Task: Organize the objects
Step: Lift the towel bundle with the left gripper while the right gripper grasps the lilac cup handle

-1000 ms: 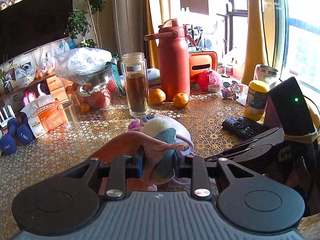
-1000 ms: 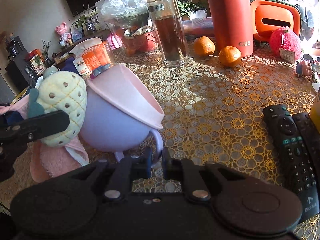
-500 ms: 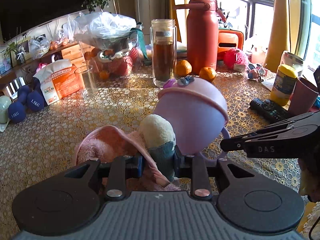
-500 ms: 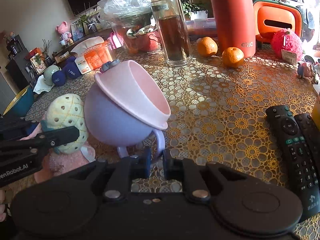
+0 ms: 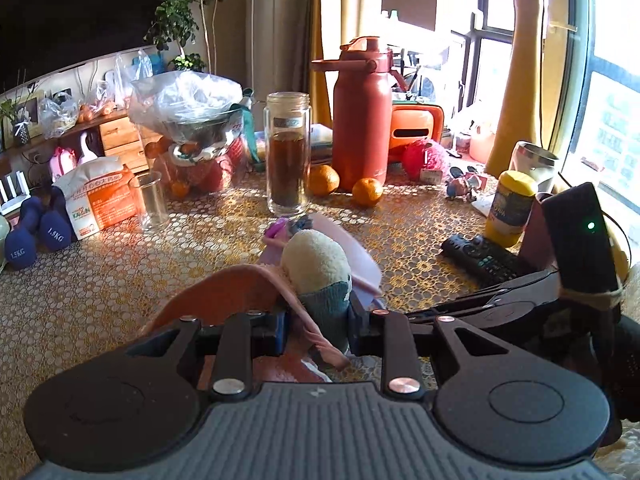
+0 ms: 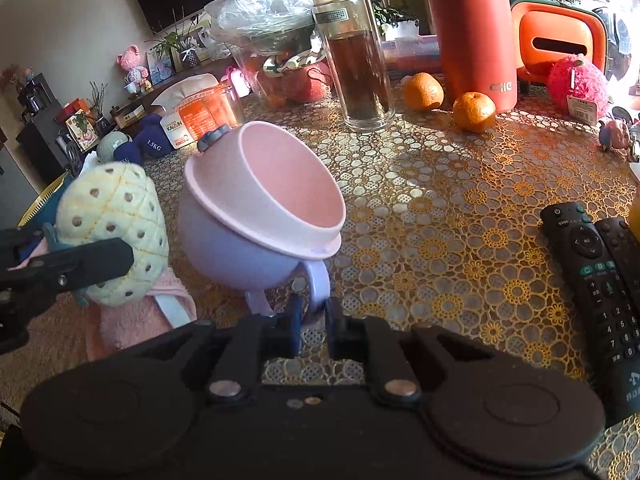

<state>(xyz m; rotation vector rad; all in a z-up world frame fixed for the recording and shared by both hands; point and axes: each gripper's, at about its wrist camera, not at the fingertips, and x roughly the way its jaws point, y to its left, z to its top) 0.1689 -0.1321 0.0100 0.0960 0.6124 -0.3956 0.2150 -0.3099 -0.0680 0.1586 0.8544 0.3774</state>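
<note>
right wrist view, lower centre: the right gripper (image 6: 311, 314) pinches the handle of the lilac cup (image 6: 256, 220), tilting its mouth open. at left, the left gripper (image 5: 319, 314) clamps the pineapple plush (image 6: 114, 232) by its green stem, likely to drop it in.

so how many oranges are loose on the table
2: one orange just right of the glass tea jar, the other orange in front of the red flask. More may sit hidden in bags.
</note>
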